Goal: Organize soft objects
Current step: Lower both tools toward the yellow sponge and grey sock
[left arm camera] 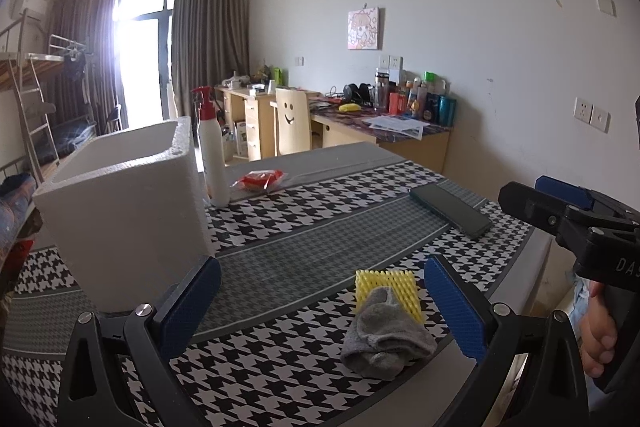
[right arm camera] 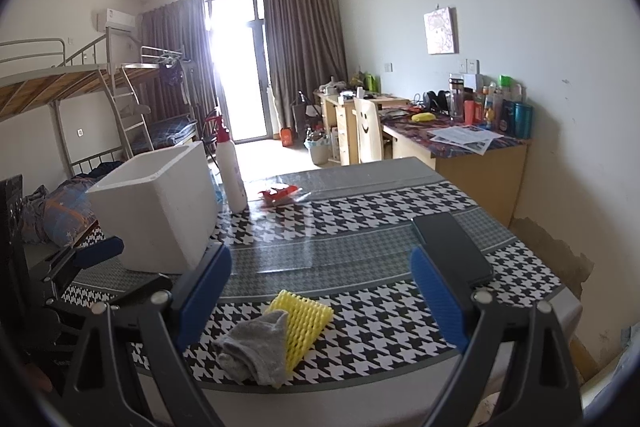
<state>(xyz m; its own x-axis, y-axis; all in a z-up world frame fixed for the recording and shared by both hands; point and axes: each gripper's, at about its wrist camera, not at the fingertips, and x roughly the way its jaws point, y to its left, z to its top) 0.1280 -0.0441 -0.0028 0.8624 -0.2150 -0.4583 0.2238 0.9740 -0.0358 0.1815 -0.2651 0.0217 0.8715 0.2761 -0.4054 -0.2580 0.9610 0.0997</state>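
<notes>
A crumpled grey sock (left arm camera: 386, 339) (right arm camera: 256, 345) lies near the table's front edge, partly on a yellow foam net sleeve (left arm camera: 390, 287) (right arm camera: 304, 319). A white foam box (left arm camera: 124, 203) (right arm camera: 160, 207), open at the top, stands at the left of the table. My left gripper (left arm camera: 322, 297) is open and holds nothing; the sock and net sit low between its blue fingers, toward the right one. My right gripper (right arm camera: 322, 285) is open too, above the same pile. In the left wrist view the right gripper (left arm camera: 532, 201) shows at the right edge, held by a hand (left arm camera: 598, 339).
A houndstooth cloth covers the table (right arm camera: 380, 311). A dark phone (left arm camera: 450, 209) (right arm camera: 452, 247) lies at the right. A white spray bottle with a red top (left arm camera: 212, 151) (right arm camera: 230, 163) and a red packet (left arm camera: 260, 179) (right arm camera: 280, 194) sit behind the box. A desk and chair stand beyond.
</notes>
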